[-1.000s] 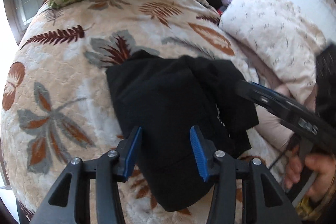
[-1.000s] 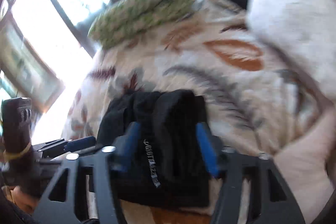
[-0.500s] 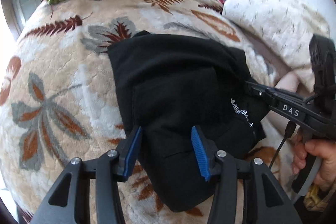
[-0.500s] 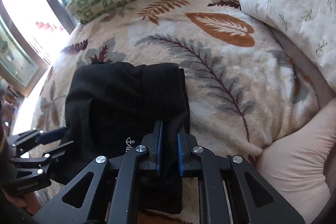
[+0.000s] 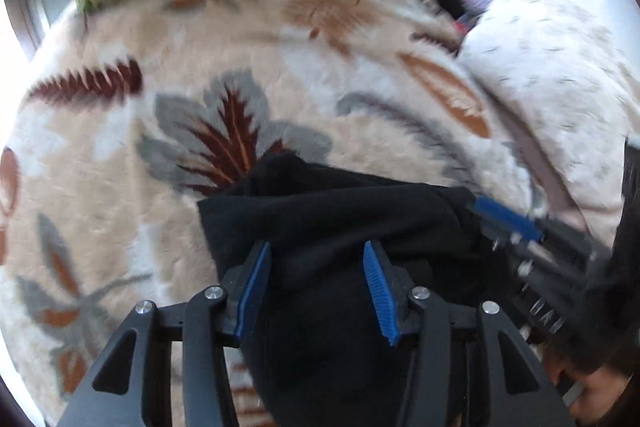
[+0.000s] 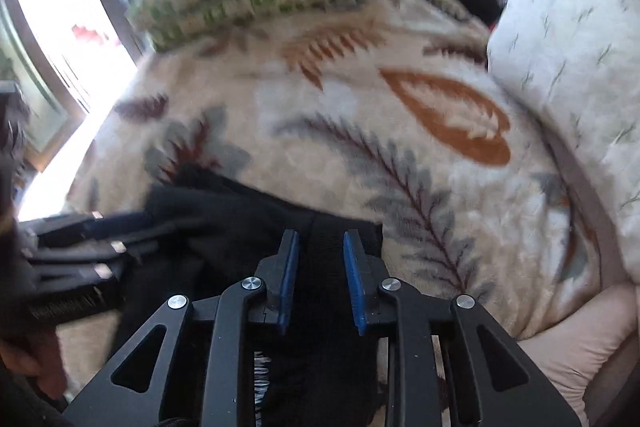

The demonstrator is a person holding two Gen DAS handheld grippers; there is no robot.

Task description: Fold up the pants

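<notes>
My left gripper (image 5: 316,287) stands apart over the black pants (image 5: 340,227) on the blanket (image 5: 120,187), its jaws just widening. My right gripper (image 6: 320,279), just reopening, straddles the pants' right edge, pads not pressing.

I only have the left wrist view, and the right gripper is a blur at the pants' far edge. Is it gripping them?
Observer: No. The right gripper stands open. Its jaws have just been opening, and a ribbed band of the pants lies between the pads.
Operator: Any marking to tell which part that is?
Observer: White lettering shows on the cloth just under its left finger.
Operator: What's on the other side of that gripper?
Observer: Bare blanket, then a pink cushion at the lower right.
</notes>
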